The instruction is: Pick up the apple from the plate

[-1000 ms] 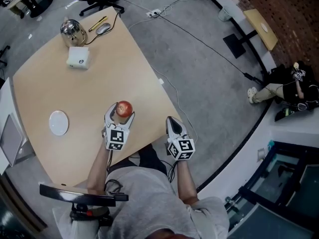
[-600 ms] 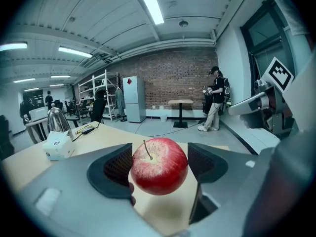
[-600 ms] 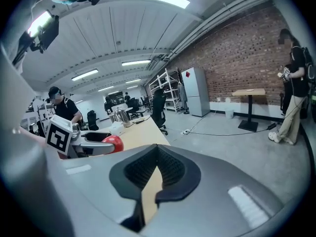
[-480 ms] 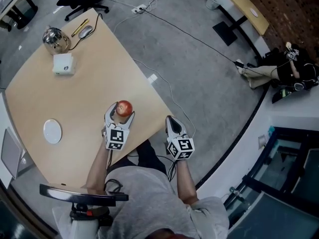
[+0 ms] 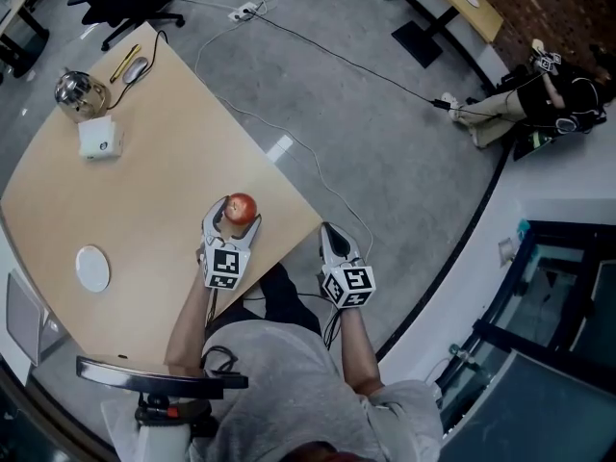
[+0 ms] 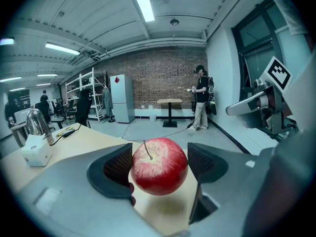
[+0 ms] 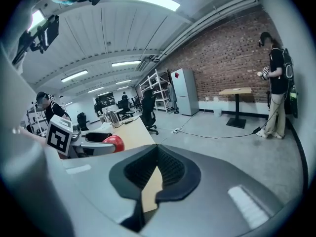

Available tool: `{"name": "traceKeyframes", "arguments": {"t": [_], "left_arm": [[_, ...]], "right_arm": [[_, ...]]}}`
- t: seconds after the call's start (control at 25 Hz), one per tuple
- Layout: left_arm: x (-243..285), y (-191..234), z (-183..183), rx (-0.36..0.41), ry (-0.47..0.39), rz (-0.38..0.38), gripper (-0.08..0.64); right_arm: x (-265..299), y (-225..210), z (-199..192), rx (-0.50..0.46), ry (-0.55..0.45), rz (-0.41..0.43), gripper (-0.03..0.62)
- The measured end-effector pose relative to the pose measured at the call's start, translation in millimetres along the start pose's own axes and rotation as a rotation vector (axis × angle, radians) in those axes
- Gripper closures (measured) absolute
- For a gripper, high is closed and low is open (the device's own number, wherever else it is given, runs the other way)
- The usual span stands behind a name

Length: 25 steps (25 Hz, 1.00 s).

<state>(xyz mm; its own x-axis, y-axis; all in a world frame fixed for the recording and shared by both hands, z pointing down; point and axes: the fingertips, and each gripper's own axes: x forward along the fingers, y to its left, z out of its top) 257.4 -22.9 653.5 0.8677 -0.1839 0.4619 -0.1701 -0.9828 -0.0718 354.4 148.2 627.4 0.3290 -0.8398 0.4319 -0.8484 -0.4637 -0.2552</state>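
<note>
Spanning most of the head view, the wooden table point(image 5: 164, 162) lies bare around the left claw point(image 5: 231, 223), near its 5 o'clock edge. The right claw point(image 5: 332, 239), pinched together on nothing, hangs off the table at 3 o'clock. The white plate point(image 5: 93, 269) sits well apart at 8 o'clock, with a white box point(image 5: 99, 138) and a steel kettle point(image 5: 73, 89) far off at 11. The apple point(image 6: 159, 166) is clamped across its widest middle, clear of the tabletop. It looks firm, smooth and fairly light, so it could slip if squeezed off-centre. Nothing obstructs it.

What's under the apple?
Only bare table shows under the apple, held in the left claw. The plate sits apart. The apple's underside is hidden.
</note>
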Motion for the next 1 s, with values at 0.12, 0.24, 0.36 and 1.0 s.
{"name": "traceKeyframes", "arguments": {"t": [0.12,0.24,0.36,1.0], "left_arm": [[10,-11,2,0.006,0.001,-0.022,0.190],[20,-22,2,0.013,0.002,-0.044,0.190],[31,-34,3,0.033,0.005,-0.069,0.190],[69,-85,-15,0.157,0.056,-0.172,0.190]], "right_arm": [[-5,-10,-3,0.007,0.000,-0.018,0.586],[-12,-22,-6,0.013,0.002,-0.038,0.586],[-19,-36,-10,0.020,0.006,-0.062,0.586],[-35,-80,-27,0.061,0.025,-0.130,0.586]]}}
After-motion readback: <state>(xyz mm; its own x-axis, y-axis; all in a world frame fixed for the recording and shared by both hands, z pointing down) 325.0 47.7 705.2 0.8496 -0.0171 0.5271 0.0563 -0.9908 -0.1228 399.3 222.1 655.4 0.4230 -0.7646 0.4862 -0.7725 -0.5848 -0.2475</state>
